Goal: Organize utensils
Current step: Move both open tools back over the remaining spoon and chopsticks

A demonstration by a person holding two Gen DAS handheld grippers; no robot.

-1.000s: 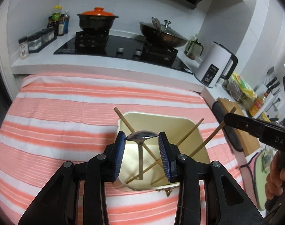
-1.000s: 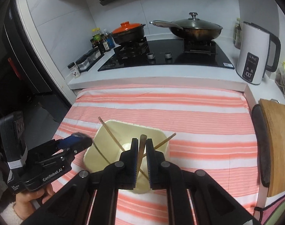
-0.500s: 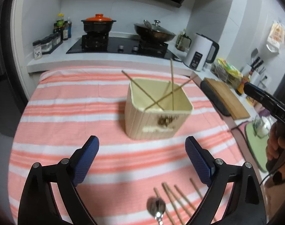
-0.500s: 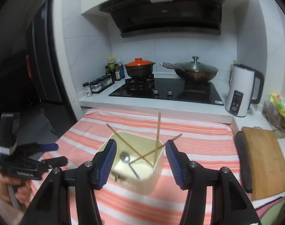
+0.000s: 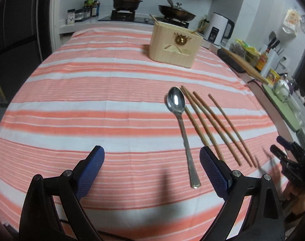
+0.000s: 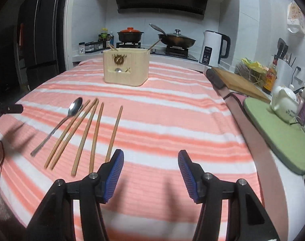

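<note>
A steel spoon (image 5: 176, 102) (image 6: 75, 105) lies on the striped cloth with several wooden chopsticks (image 5: 210, 124) (image 6: 92, 128) fanned out to its right. The cream utensil holder (image 5: 172, 48) (image 6: 125, 70) stands far off near the stove, with chopstick ends poking out of its top. My left gripper (image 5: 152, 160) hangs open low over the cloth, and the spoon's handle runs between its fingers close to the right one. My right gripper (image 6: 151, 158) is open too, empty, just right of the rightmost chopstick. Each gripper shows at the edge of the other's view.
A white kettle (image 6: 213, 48), a wooden cutting board (image 6: 238, 82) and a green mat (image 6: 276, 124) with a white teapot line the counter on the right. Pots sit on the stove (image 6: 130, 35) behind the holder. The table's left edge drops off to a dark floor.
Both grippers let go of a spoon and a chopstick over the holder, opened wide, and pulled back and down to the near end of the table, where the loose spoon and chopsticks came into view.
</note>
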